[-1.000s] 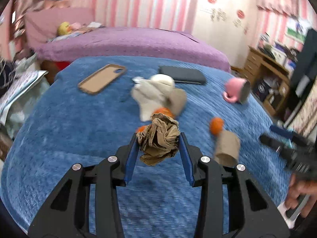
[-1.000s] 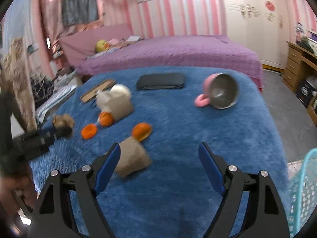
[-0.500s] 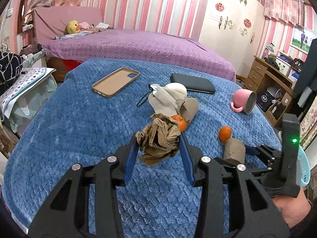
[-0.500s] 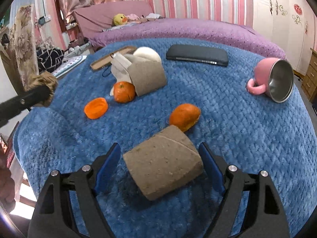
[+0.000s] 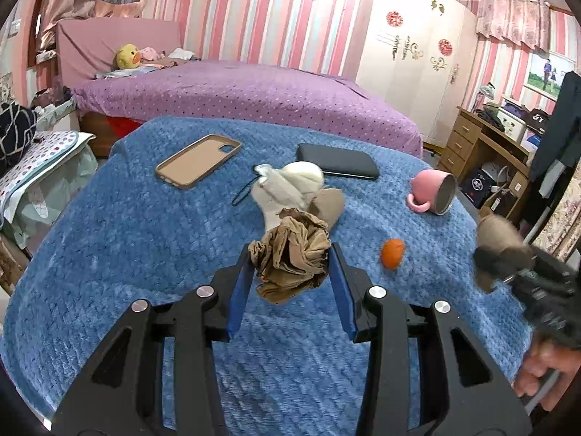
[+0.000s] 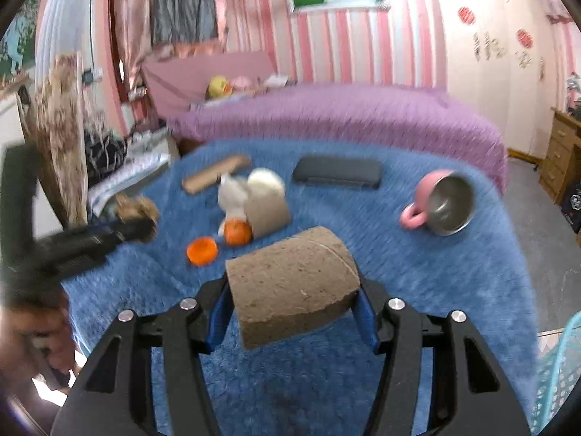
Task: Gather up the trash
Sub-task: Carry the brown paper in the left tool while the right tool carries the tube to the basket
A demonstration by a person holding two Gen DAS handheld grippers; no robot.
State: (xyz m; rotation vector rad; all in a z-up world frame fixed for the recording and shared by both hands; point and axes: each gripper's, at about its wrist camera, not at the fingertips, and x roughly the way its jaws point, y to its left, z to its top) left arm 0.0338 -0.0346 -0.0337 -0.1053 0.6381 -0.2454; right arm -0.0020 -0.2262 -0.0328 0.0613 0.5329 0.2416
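My left gripper (image 5: 290, 272) is shut on a crumpled brown paper ball (image 5: 290, 254) and holds it above the blue blanket (image 5: 127, 236). My right gripper (image 6: 292, 301) is shut on a brown cardboard roll (image 6: 294, 290), lifted off the blanket; it also shows blurred in the left wrist view (image 5: 497, 243). On the blanket lie an orange peel piece (image 5: 392, 252), an orange peel cup (image 6: 202, 250), a tangerine (image 6: 238, 232) and a white pouch with another cardboard roll (image 6: 268, 214).
A pink mug (image 5: 432, 194) lies on its side at the right. A black case (image 5: 337, 166) and a tan phone case (image 5: 198, 161) lie farther back. A teal mesh basket (image 6: 559, 374) stands at the lower right. A purple bed (image 5: 236, 91) is behind.
My right gripper has shut on the cardboard roll and lifted it off the blanket. The left gripper still holds the paper ball, raised slightly.
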